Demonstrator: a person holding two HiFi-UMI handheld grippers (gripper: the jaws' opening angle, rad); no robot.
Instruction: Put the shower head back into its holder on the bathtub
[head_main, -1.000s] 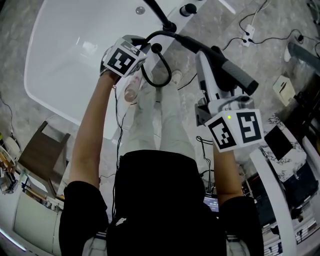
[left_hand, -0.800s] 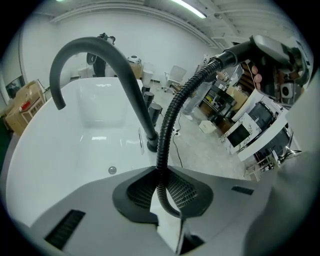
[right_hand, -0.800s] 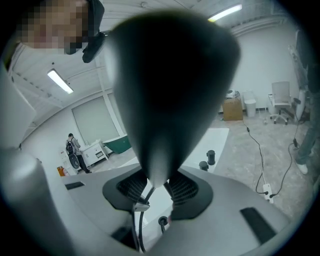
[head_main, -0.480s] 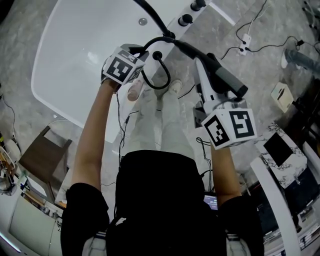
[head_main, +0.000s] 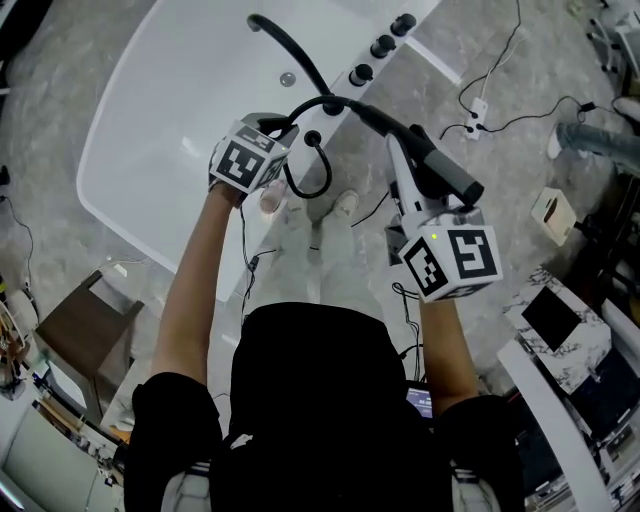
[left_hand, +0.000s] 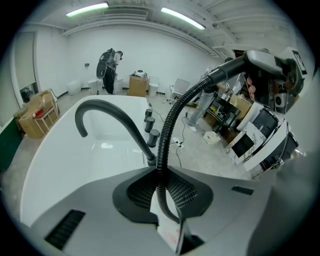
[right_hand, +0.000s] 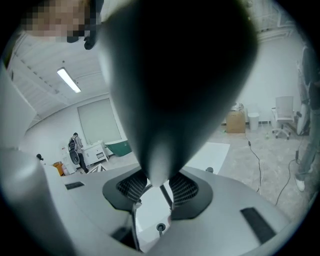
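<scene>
My left gripper clamps the hose; my right gripper clamps the shower head, beside the tub.

Head top-down, L, maybe R, share tub

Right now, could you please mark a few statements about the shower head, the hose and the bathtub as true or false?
1. The left gripper is shut on the black hose. True.
2. The shower head already rests on the bathtub. False: the right gripper holds it in the air, off to the side of the bathtub.
3. The faucet is shiny chrome. False: it is black.
4. Black knobs stand in a row on the bathtub's rim. True.
</scene>
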